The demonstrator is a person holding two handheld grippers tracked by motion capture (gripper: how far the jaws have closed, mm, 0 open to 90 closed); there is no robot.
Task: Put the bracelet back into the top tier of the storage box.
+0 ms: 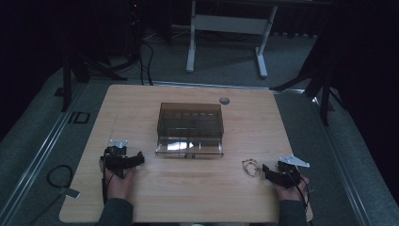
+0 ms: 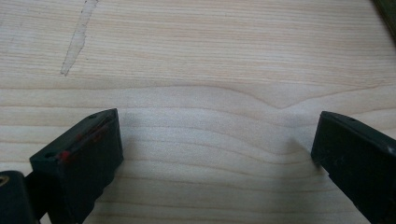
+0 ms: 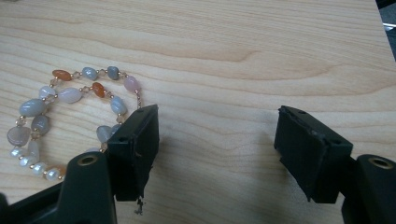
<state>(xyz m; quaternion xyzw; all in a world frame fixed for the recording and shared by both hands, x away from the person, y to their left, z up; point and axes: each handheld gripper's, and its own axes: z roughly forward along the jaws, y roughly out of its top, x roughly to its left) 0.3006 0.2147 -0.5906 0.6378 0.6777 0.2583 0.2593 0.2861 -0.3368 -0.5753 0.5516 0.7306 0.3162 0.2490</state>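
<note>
A beaded bracelet of grey, white, pink and orange stones lies on the wooden table at the front right. In the right gripper view the bracelet sits just left of my right gripper, whose jaws stand wide apart over bare wood, the left one partly covering the beads. My right gripper is held low beside the bracelet. A smoky transparent box with a clear drawer pulled forward stands mid-table. My left gripper rests at the front left, open over bare wood.
A small round grey cap sits in the table's far edge behind the box. A long scratch marks the wood ahead of the left gripper. Beyond the table stands a white desk frame. A cable lies on the floor at left.
</note>
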